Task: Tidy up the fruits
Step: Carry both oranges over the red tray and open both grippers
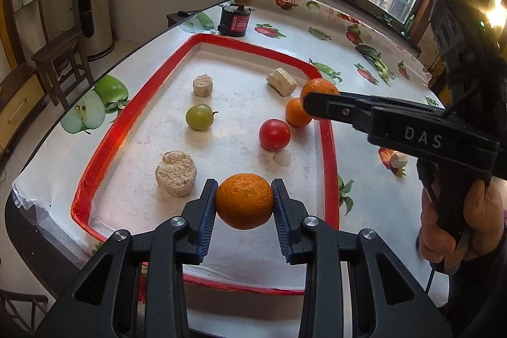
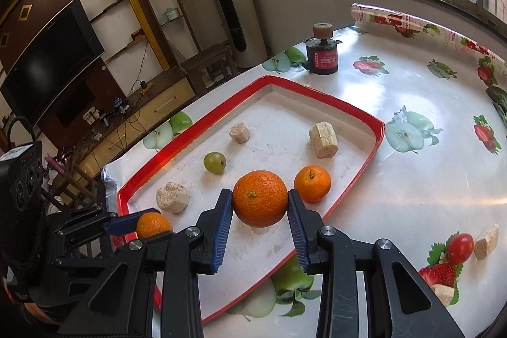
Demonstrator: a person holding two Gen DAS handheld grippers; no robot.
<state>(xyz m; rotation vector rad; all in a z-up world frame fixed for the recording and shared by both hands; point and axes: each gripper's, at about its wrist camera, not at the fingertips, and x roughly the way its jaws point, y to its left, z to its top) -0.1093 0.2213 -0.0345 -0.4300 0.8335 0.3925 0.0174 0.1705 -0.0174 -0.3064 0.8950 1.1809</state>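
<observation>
My left gripper [image 1: 244, 200] is shut on an orange [image 1: 244, 201] above the near part of the red-rimmed tray [image 1: 104, 144]. My right gripper [image 2: 259, 203] is shut on another orange [image 2: 259, 202], held above the tray's right side; it shows in the left wrist view [image 1: 318, 87]. In the tray lie a third orange [image 1: 296, 112], a red tomato [image 1: 274, 134] and a green grape [image 1: 199, 116]. The left gripper's orange shows in the right wrist view [image 2: 153, 225].
Several beige cork-like chunks lie in the tray [image 1: 176, 173], [image 1: 202, 85], [image 1: 281, 81]. A small tomato [image 2: 460, 248] and cork pieces [image 2: 486, 242] lie on the fruit-print tablecloth. A black and red motor [image 1: 236, 18] stands beyond the tray.
</observation>
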